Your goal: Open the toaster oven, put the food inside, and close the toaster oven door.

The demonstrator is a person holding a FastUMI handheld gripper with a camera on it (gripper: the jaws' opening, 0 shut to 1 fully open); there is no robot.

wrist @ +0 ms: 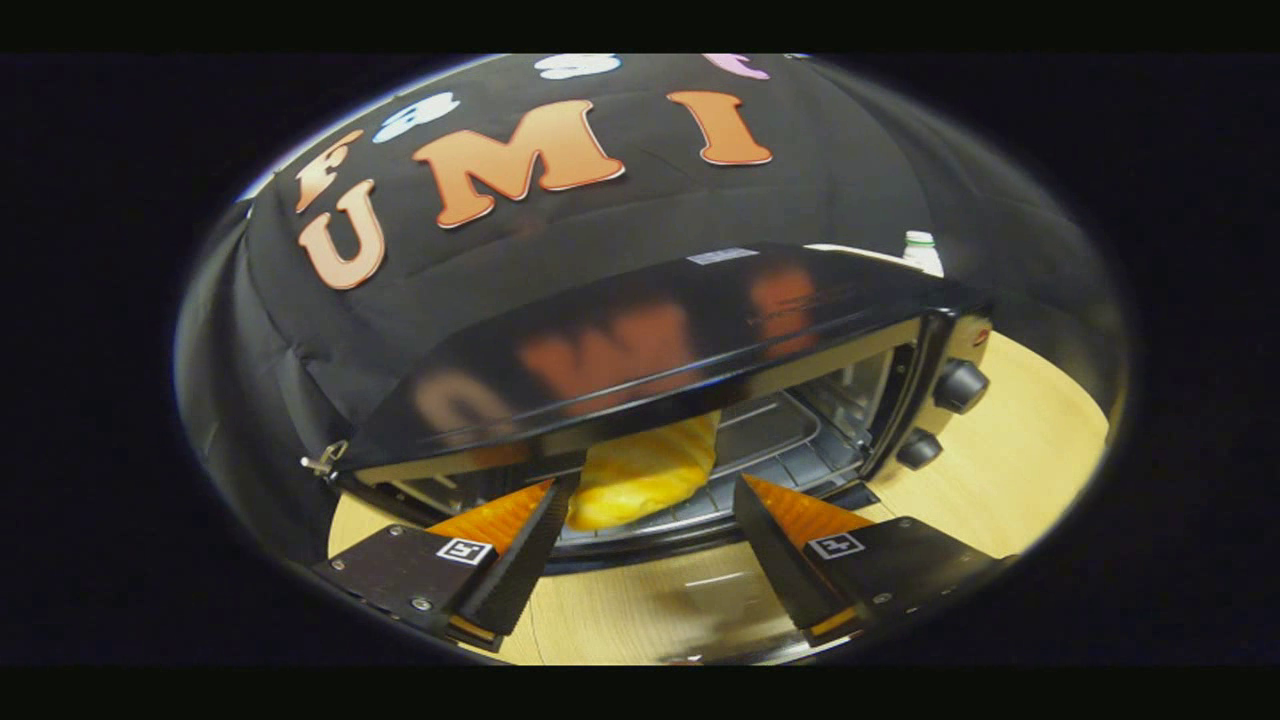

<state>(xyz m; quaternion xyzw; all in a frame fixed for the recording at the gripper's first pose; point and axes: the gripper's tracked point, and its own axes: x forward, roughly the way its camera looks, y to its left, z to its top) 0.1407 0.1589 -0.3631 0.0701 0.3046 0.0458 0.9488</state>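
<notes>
1. Jaws [650, 520]: set wide apart at the bottom of the frame, clamped on nothing. One fingertip [555, 500] sits just beside the food's lower left edge; I cannot tell whether it touches.

2. Food: a yellow pastry or bread piece [645, 475], centre of frame, lying on the wire rack [790, 465] inside the toaster oven [640, 350], near the front of the cavity and just beyond my fingertips.

3. Door [690, 590]: folded down flat at the bottom centre, its glass lying under and between my fingers, over the wooden surface [1010, 460]. Two knobs [960, 385] sit on the oven's right panel. A white bottle top [920, 250] shows behind the oven at upper right.

4. Handling judgement, food: looks light, soft and easily crushed; probably flaky. If it needs a nudge deeper, push gently on its broad side, not pinch.

5. Handling judgement, door: stiff, hinged at the oven's base, glass face likely slippery. Its handle is not visible from here. Best hold is the front edge or handle, lifting from beneath and swinging up.

6. Risk: my fingers must clear the cavity before the door rises.
</notes>
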